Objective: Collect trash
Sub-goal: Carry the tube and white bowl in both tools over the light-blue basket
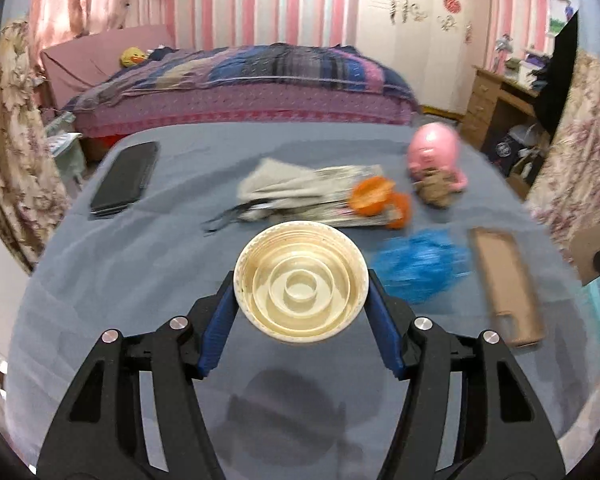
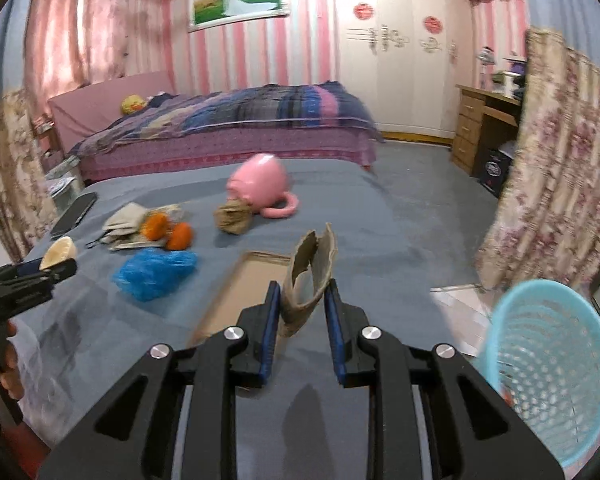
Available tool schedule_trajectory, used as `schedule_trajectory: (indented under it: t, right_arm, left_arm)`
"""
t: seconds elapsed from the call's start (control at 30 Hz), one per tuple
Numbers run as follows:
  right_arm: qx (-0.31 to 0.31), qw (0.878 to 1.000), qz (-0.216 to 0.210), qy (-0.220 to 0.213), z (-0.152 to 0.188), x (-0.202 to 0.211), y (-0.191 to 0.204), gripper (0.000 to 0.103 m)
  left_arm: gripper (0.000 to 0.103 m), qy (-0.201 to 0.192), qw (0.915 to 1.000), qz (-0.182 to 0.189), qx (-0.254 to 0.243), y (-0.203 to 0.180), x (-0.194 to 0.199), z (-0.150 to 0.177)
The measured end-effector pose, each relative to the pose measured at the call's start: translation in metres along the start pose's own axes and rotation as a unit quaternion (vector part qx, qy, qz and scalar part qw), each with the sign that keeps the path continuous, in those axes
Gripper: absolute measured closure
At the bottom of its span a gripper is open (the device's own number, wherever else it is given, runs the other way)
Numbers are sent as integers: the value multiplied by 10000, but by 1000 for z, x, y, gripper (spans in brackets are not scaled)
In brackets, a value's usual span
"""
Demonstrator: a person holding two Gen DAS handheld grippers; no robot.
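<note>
My left gripper [image 1: 301,285] is shut on a cream round plastic lid [image 1: 300,304], which hangs above the blue-grey tablecloth [image 1: 120,280]. The right wrist view shows that gripper [image 2: 40,276] with the lid [image 2: 60,254] at the far left. My right gripper [image 2: 303,288] is shut on a bent strip of brown cardboard [image 2: 312,264] that stands up between its pads. A light blue mesh basket [image 2: 552,372] sits low to the right, off the table's edge. On the table lie a blue plastic bag [image 2: 156,274], orange peels [image 2: 168,232] and a crumpled brown paper wad [image 2: 234,216].
A flat cardboard tray [image 2: 240,292] lies just ahead of my right gripper. A pink mug [image 2: 260,184] lies on its side behind the wad. Grey cloth and papers [image 1: 284,188] and a black phone [image 1: 126,178] lie at the left. A bed stands beyond the table.
</note>
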State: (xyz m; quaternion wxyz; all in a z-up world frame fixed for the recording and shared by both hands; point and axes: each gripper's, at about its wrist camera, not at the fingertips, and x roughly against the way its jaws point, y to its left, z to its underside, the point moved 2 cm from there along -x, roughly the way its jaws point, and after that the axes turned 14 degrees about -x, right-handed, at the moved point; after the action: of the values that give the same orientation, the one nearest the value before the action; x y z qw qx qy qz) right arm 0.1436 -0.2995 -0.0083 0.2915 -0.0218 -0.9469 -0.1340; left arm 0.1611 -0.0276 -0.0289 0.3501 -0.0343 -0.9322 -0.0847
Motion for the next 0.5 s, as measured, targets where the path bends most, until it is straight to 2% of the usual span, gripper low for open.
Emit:
schedule_trajectory:
  t: [0.2, 0.5]
  right_arm:
    - [-150, 9987, 423, -255, -15, 32, -59, 80]
    - [-452, 9919, 1060, -535, -21, 71, -144, 80]
  left_arm:
    - [43, -417, 9979, 359, -328, -66, 26, -22]
    - [43, -685, 9891, 811, -1022, -163, 44, -43]
